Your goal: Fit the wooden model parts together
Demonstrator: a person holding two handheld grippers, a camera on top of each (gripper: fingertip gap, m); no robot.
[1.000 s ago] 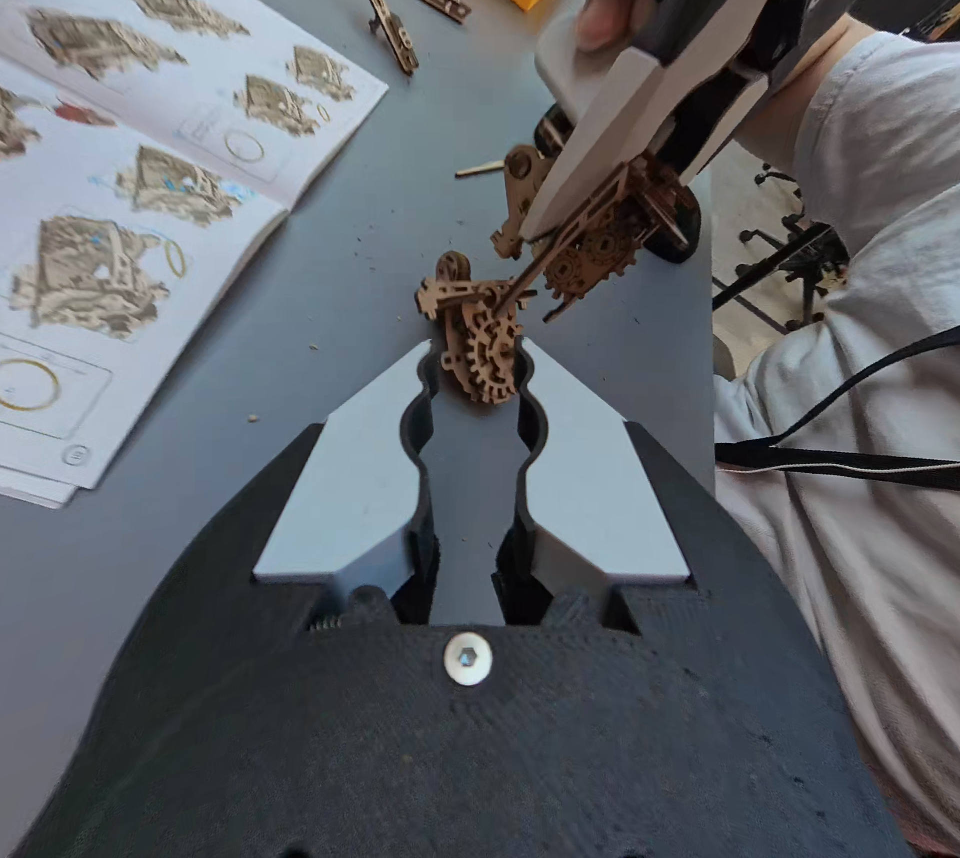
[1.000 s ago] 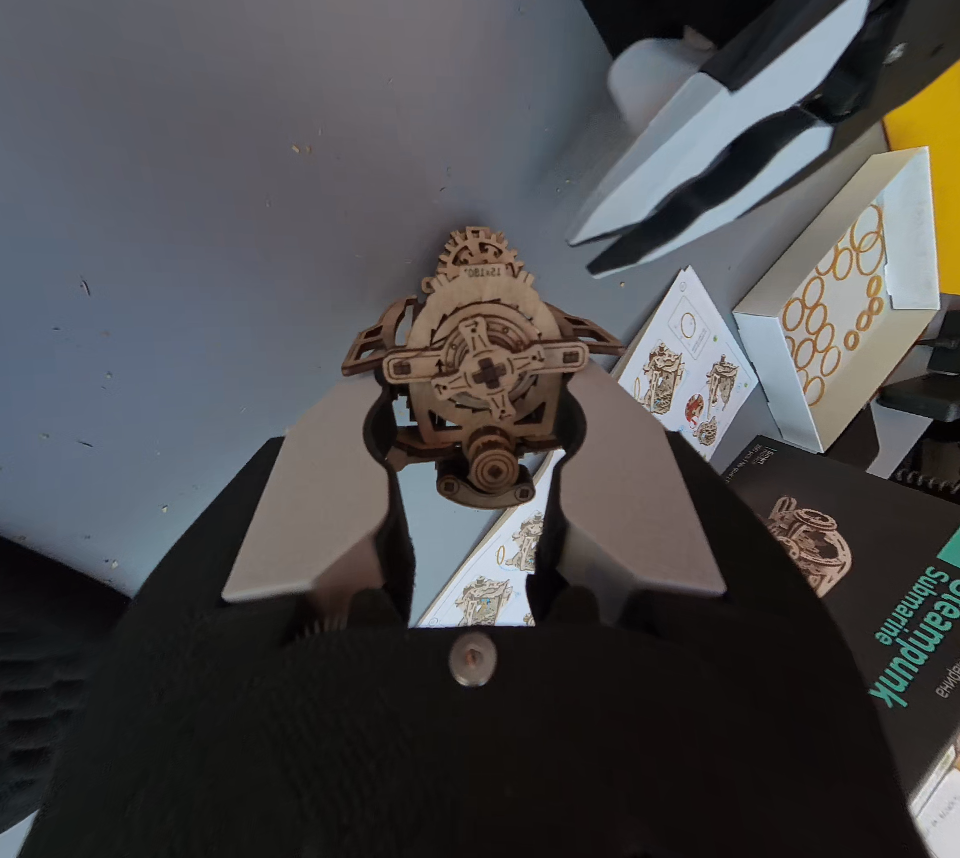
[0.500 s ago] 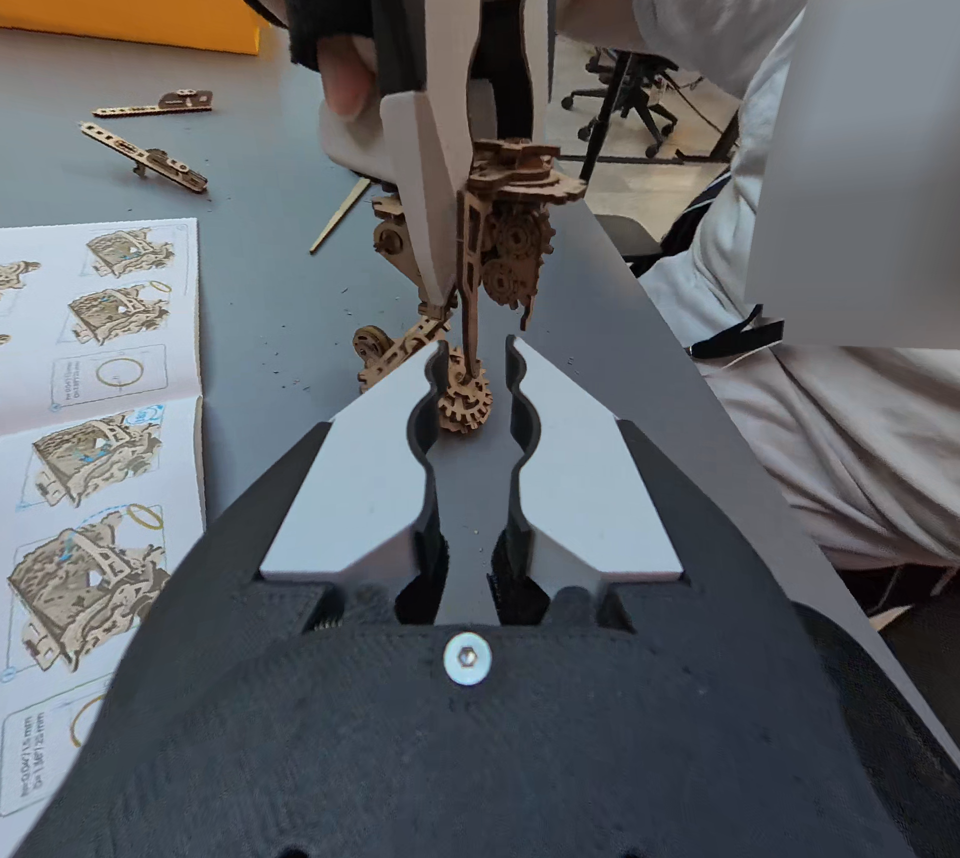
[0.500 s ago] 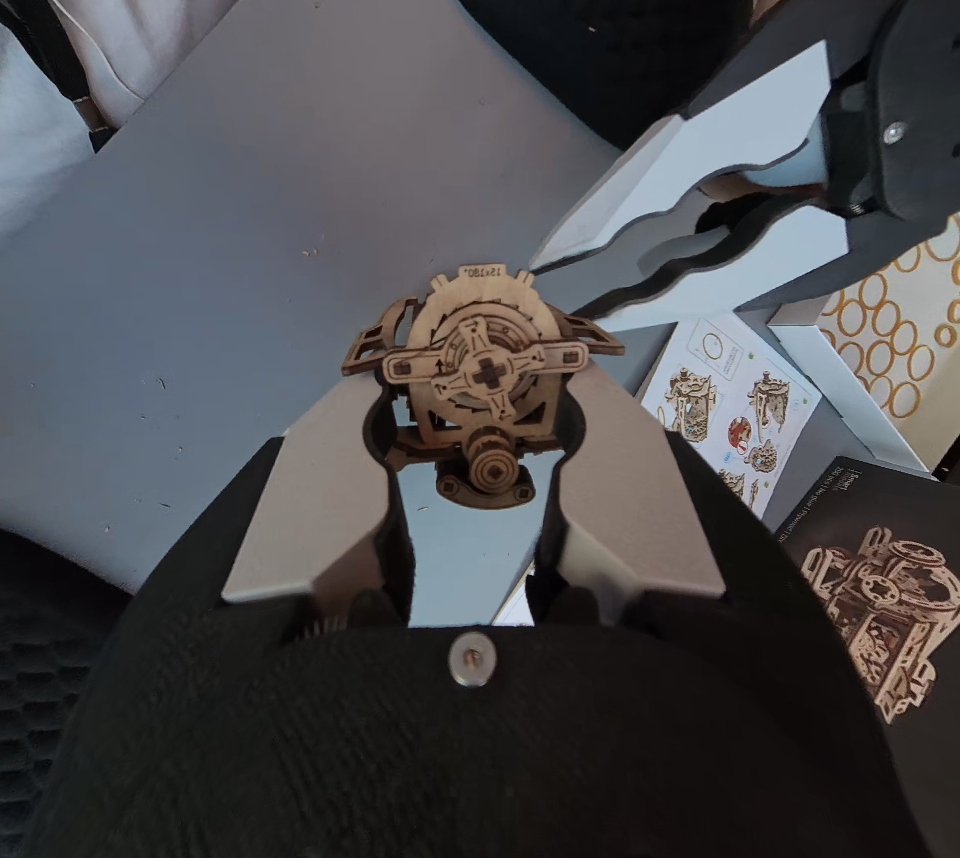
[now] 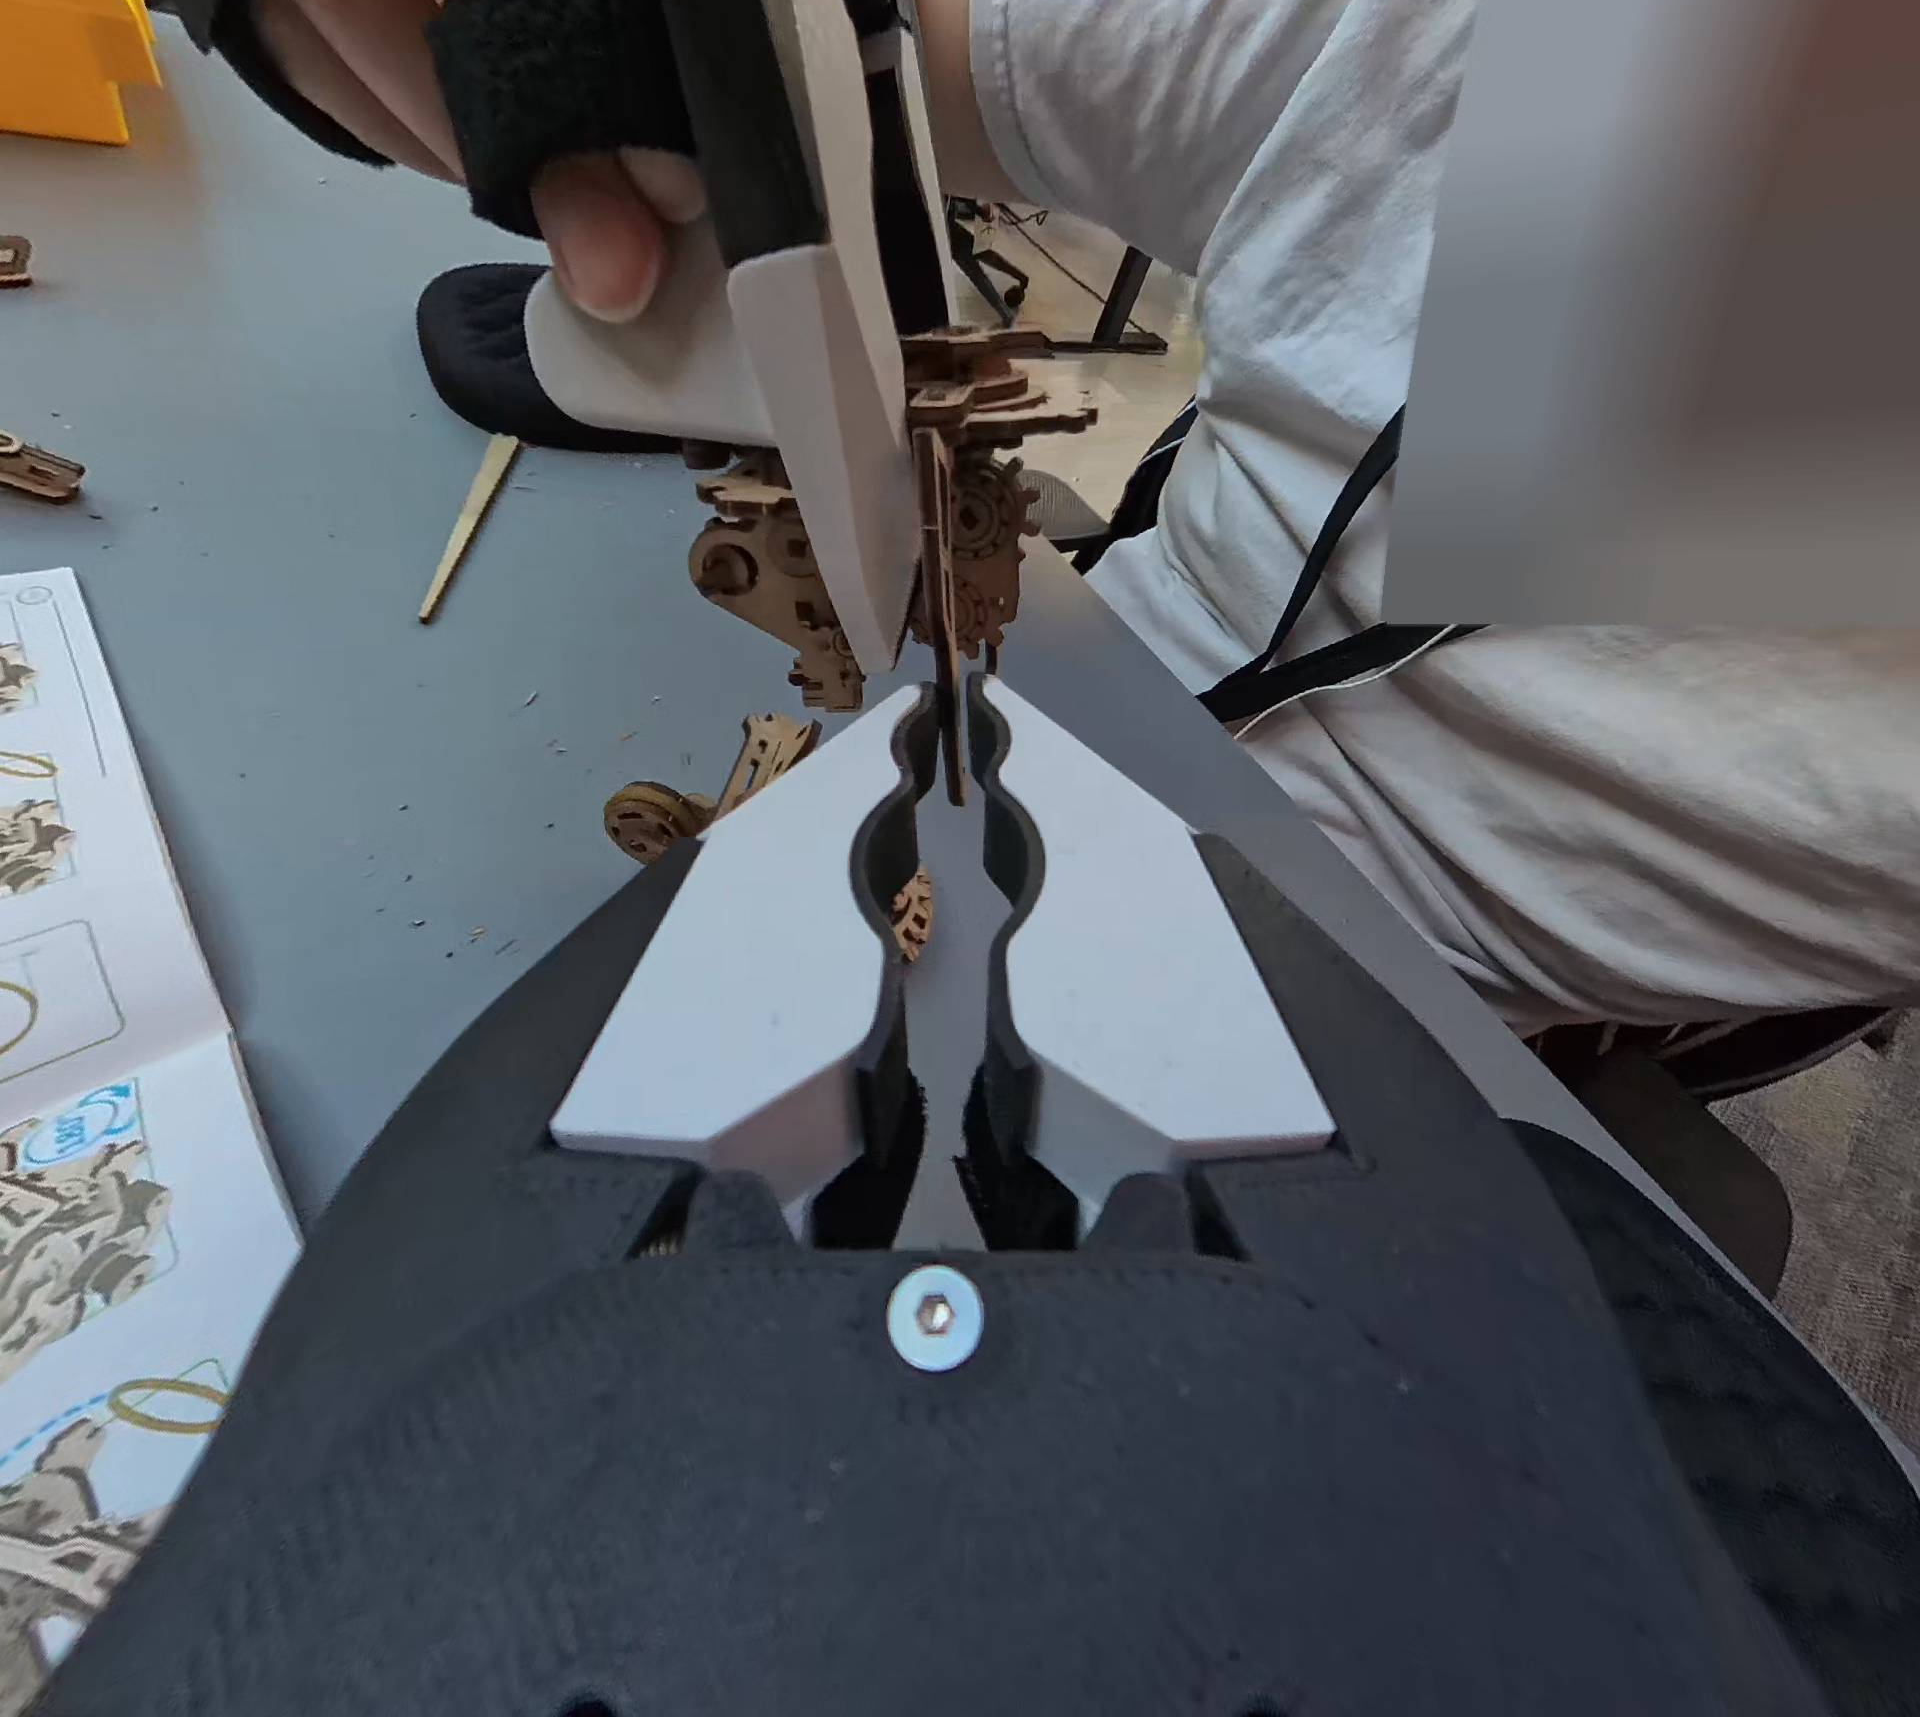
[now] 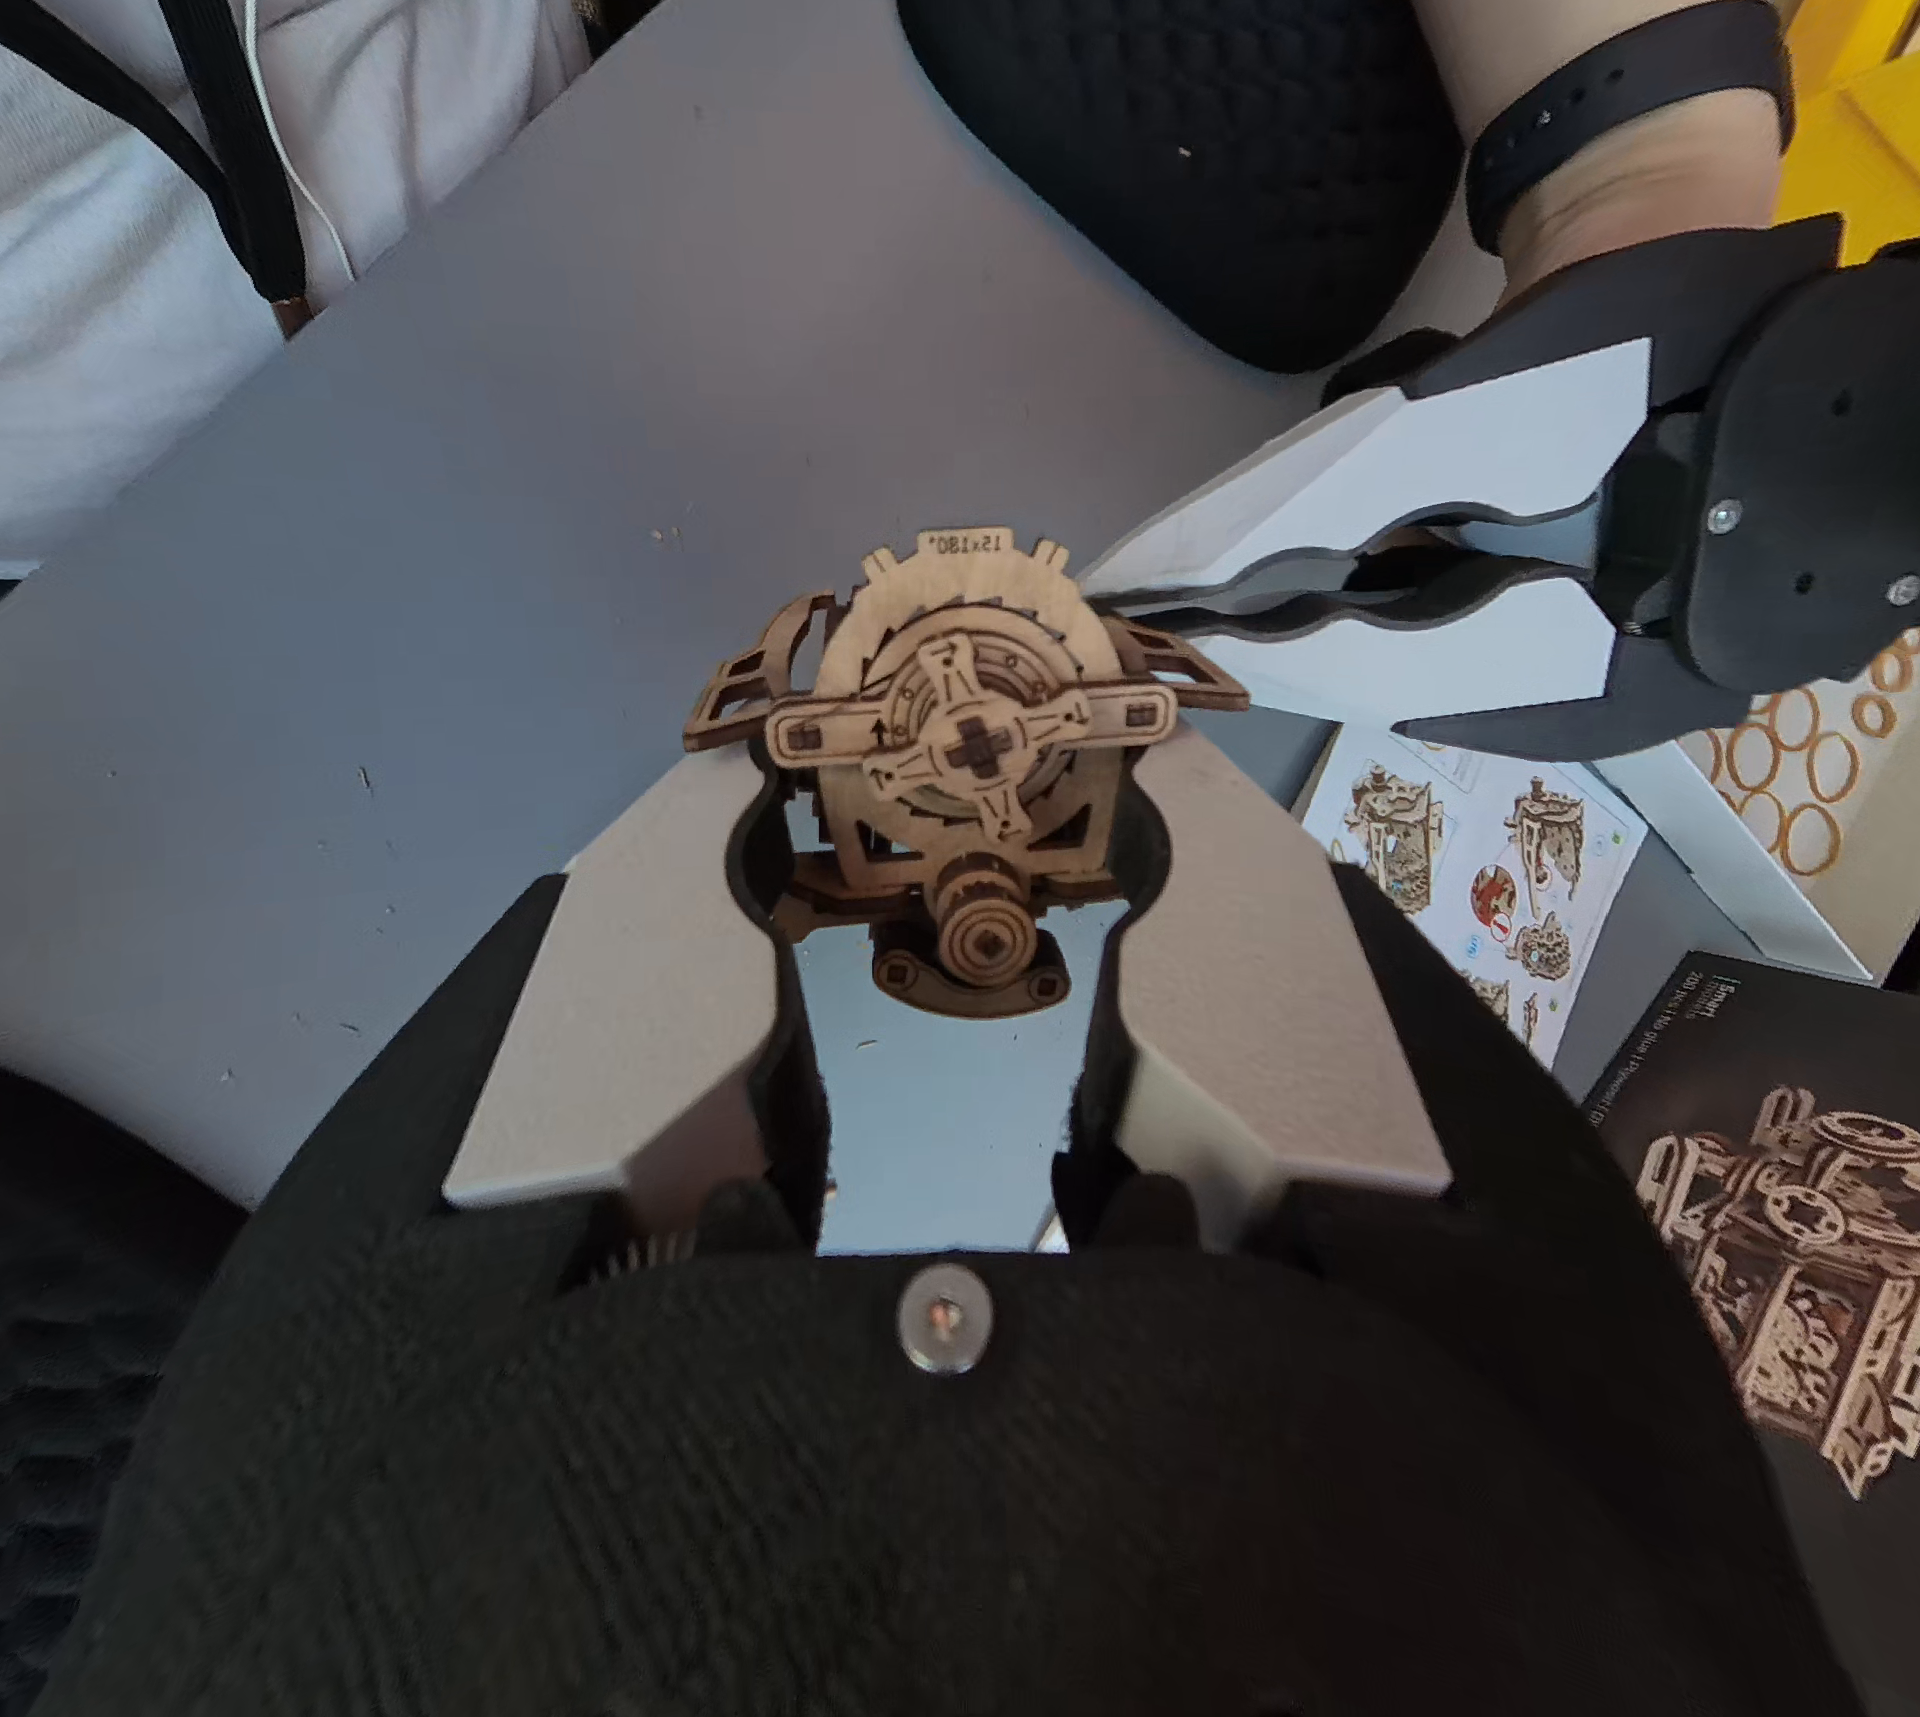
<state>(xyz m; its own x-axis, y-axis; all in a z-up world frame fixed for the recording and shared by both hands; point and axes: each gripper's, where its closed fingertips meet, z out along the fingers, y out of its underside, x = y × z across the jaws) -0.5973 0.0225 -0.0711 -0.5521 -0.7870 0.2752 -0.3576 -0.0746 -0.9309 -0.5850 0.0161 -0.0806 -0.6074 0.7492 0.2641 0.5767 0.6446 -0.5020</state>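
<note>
My right gripper is shut on a wooden gear assembly and holds it above the grey table. In the left wrist view the right gripper comes down from above with the assembly. My left gripper has its tips closed on the thin round disc of that assembly, seen edge-on. In the right wrist view the left gripper meets the disc's right edge. A loose wooden gear part lies on the table under the left fingers.
An instruction booklet lies at the left. A wooden stick, a black padded rest and a yellow box are farther off. A black model box and a white box of rubber bands lie at the right. The person's torso is beyond the table edge. The tips of both grippers are at nearly the same place.
My left gripper left the loose gear part on the table, rose to the held assembly and narrowed its jaws onto the disc's edge. The right gripper kept its grip and turned nearer.
</note>
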